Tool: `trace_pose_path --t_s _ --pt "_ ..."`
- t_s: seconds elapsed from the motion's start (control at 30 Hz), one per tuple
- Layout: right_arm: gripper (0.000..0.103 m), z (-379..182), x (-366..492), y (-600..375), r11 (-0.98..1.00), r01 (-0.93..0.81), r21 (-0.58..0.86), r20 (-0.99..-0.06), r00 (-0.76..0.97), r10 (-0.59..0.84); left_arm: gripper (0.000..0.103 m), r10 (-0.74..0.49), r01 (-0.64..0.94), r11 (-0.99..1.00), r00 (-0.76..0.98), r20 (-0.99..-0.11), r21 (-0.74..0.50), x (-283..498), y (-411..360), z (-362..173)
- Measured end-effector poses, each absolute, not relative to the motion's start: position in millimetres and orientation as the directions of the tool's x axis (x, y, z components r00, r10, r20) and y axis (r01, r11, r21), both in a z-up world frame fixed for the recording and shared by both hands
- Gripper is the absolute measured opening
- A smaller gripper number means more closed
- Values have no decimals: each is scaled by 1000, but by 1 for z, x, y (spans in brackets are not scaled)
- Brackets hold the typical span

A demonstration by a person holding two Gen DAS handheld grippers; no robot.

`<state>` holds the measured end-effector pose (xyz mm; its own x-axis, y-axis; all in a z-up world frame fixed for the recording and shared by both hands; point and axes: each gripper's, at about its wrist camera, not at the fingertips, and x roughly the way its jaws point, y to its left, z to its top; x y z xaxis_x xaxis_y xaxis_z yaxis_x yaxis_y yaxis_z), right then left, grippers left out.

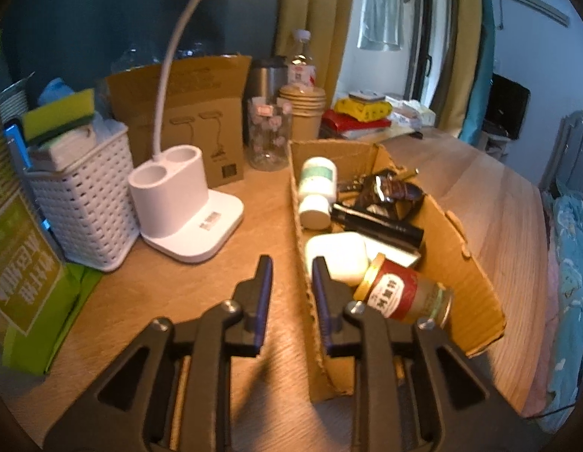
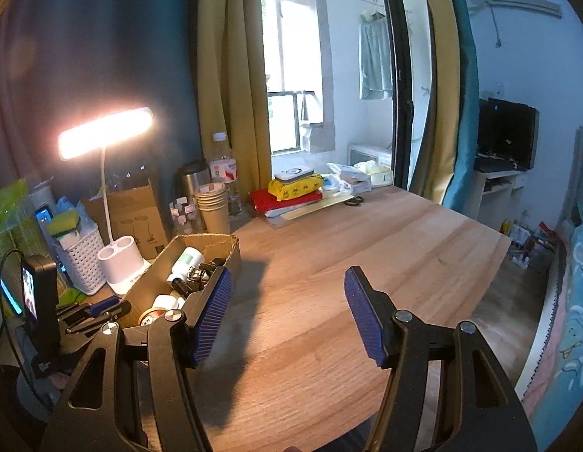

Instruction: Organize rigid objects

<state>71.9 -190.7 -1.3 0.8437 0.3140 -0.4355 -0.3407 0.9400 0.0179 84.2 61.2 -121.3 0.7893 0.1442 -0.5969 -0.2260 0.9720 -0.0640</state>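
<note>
Cardboard box (image 1: 461, 248), your landmark, lies open-topped on the wooden table (image 1: 491, 203), its torn, ragged rim curling outward and its brown walls creased. Your left gripper (image 1: 291, 293) hovers at the box's near left corner, blue pads slightly parted with the box's near wall edge in the gap, pinching nothing. Your right gripper (image 2: 287, 316) stands to the right of the box over bare wood, its ribbed blue pads spread wide and empty.

Inside the box, nearest you, a glass jar (image 1: 404, 293) with a red label and gold lid lies on its side against the right wall. Just behind it sits a white rounded case (image 1: 336, 256). Beyond that a black cylinder (image 1: 378, 222) lies crosswise, then a white bottle with a green label (image 1: 315, 184) on its side toward the left wall, beside a dark strap-like item (image 1: 393, 192) you cannot make out clearly.

Left of the box stands a white desk lamp (image 1: 185, 203), lit, and farther left a white woven basket (image 1: 84, 203) holding a yellow-green sponge (image 1: 57, 115). Behind the box are a stack of paper cups (image 1: 302, 109) and a clear jar (image 1: 268, 135).
</note>
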Motion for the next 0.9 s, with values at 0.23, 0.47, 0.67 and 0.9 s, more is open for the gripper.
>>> trace_pose_path --t_s 0.23,0.47,0.67,0.9 --pt "66 10 60 -194 943 -334 14 -407 859 311 85 161 -238 967 848 -505 -93 66 61 -86" --pt "66 21 44 -195 944 -330 7 -382 872 307 92 113 -177 978 897 -427 -114 45 44 -46" --pt "78 34 25 -193 950 -313 -11 -346 892 290 97 101 -141 987 921 -375 -82 21 25 -13" --pt "83 53 3 -195 949 -314 -9 -295 908 297 98 75 -105 991 944 -322 -77 -5 13 14"
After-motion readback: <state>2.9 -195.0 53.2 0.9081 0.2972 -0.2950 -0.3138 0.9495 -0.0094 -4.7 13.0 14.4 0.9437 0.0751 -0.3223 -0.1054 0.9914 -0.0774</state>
